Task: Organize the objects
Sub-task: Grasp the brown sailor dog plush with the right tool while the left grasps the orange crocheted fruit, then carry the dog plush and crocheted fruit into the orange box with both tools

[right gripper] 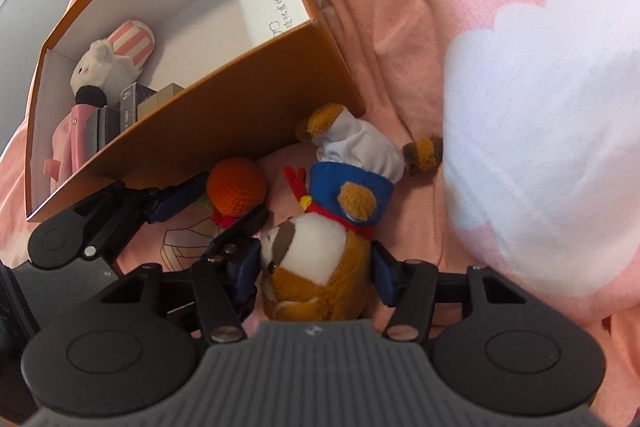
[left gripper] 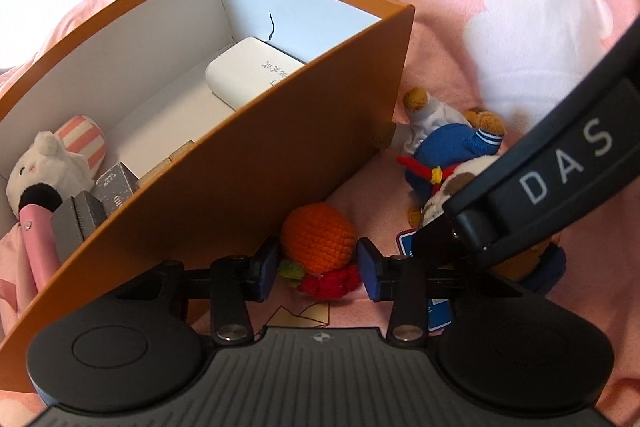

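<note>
My left gripper sits low over the pink bedspread, its blue pads on either side of a crocheted orange ball with a red and green knitted tuft at its base. The ball lies on the bedspread just beside the near outer wall of the orange box. The jaws are apart; whether the pads already touch the yarn, I cannot tell.

My right gripper straddles a plush dog, brown and white, dressed in a blue top, red scarf and white trousers. It lies on the bedspread near the box's right corner, feet toward the box, head between my pads. These jaws also stand apart, with a sliver of room at the right pad.

Inside the box lie a white plush bunny, a white case and a pink-handled brush.
</note>
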Tool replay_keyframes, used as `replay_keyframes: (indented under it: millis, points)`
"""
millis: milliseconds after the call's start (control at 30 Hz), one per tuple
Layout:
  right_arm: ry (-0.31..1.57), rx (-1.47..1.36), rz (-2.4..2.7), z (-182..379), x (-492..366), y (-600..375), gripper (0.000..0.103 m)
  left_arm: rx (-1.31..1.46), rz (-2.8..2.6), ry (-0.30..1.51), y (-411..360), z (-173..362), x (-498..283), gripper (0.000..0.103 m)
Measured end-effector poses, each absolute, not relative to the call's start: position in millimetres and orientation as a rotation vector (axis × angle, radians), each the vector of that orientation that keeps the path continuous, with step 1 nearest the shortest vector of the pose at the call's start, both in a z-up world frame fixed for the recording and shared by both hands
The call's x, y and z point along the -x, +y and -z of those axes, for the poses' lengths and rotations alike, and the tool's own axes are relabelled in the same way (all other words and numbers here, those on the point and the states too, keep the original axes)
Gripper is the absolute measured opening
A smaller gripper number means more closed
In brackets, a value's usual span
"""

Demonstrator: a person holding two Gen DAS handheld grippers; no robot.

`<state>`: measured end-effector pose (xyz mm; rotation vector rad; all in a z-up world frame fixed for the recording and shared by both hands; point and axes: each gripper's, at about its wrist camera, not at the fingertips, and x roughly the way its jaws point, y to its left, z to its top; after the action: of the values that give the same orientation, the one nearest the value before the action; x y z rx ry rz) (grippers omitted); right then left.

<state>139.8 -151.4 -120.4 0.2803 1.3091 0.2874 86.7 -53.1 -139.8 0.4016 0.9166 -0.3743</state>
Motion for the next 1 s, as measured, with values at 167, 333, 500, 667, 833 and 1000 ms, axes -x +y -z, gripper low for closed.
replay_keyframes:
  millis: [167, 333, 500, 667, 833, 1000]
  points:
    - [1.298, -0.286, -0.287, 118.7, -138.5, -152.9, 0.055, -0.376, 0.376, 0.910, -49.6, 137.3, -84.9, 0.045]
    - [1.279, -0.277, -0.293, 110.8, -134.8, -153.2, 0.053, -0.326, 0.388, 0.898, -41.7, 123.5, -79.6, 0.045]
    - [1.257, -0.271, -0.303, 98.2, -128.3, -158.0, 0.053, -0.299, 0.419, 0.880, -36.1, 101.0, -70.1, 0.045]
    - [1.229, -0.290, -0.315, 78.4, -121.7, -167.2, 0.053, -0.230, 0.462, 0.850, -25.9, 73.9, -60.5, 0.045]
    - [1.202, -0.316, -0.336, 57.3, -113.8, -173.0, 0.053, -0.180, 0.479, 0.821, -22.5, 50.9, -64.0, 0.045]
    - [1.146, -0.311, -0.367, 33.1, -106.9, -172.6, 0.053, -0.115, 0.494, 0.791, -12.9, 28.4, -64.4, 0.045]
